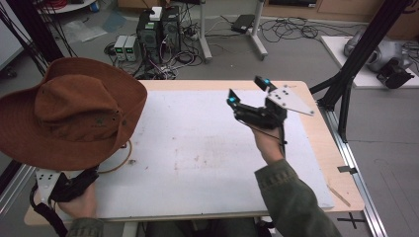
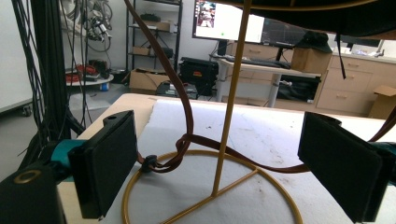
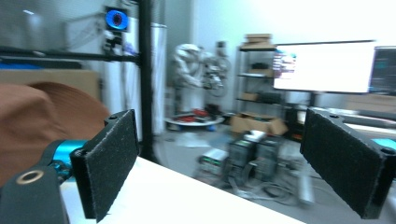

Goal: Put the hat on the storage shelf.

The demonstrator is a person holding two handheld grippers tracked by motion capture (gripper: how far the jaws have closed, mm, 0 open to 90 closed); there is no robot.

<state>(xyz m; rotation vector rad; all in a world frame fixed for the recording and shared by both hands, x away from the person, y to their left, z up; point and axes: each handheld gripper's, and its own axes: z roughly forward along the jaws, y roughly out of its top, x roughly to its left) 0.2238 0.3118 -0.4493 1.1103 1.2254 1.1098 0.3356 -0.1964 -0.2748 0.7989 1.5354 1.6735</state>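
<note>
From above, the brown hat (image 1: 74,111) covered the table's (image 1: 316,148) left end and hid most of my left gripper (image 1: 64,185); only its rear and grey plate showed beneath the brim. Along that gripper's jaws I saw what the hat concealed: a gold wire stand (image 2: 224,140) with a round base on the white mat (image 2: 275,135), and the hat's brown cord (image 2: 187,116) looped around its upright post. My left fingers were spread wide either side of the post, touching nothing. My right gripper (image 1: 249,91) was raised over the mat, fingers spread, holding nothing; its view was blurred, with the hat at the left edge.
</note>
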